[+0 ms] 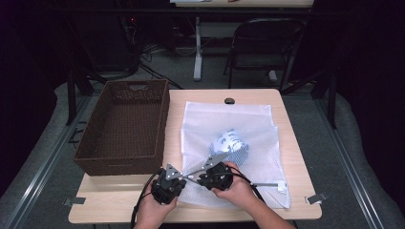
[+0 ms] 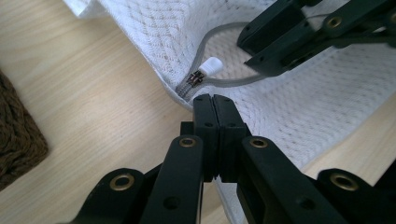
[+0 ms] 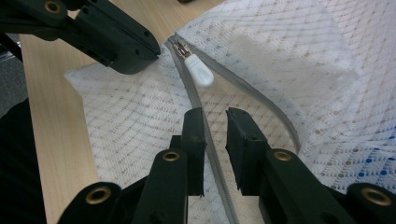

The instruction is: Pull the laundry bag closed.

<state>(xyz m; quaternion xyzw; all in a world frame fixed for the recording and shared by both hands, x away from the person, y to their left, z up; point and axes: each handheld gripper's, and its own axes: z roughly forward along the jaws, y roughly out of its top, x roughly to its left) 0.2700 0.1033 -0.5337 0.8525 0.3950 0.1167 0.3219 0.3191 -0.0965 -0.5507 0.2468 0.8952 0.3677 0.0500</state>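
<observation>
A white mesh laundry bag (image 1: pixel 253 121) lies flat on the wooden table (image 1: pixel 296 207), with a blue-and-white patterned cloth (image 1: pixel 230 143) inside it. Both grippers meet at the bag's near left corner. My left gripper (image 1: pixel 184 179) (image 2: pixel 215 100) is shut, pinching the bag's edge (image 2: pixel 261 121) just beside the end of the grey zipper. The white zipper pull (image 2: pixel 210 66) (image 3: pixel 199 72) lies a little beyond it. My right gripper (image 1: pixel 199 180) (image 3: pixel 215 114) is open by a narrow gap, and the grey zipper tape (image 3: pixel 210 149) runs between its jaws, short of the pull.
A dark brown wicker basket (image 1: pixel 87 138) stands on the table's left side, close to the bag. A small black round object (image 1: pixel 229 100) sits at the far table edge. A folding chair (image 1: pixel 265 43) stands behind the table.
</observation>
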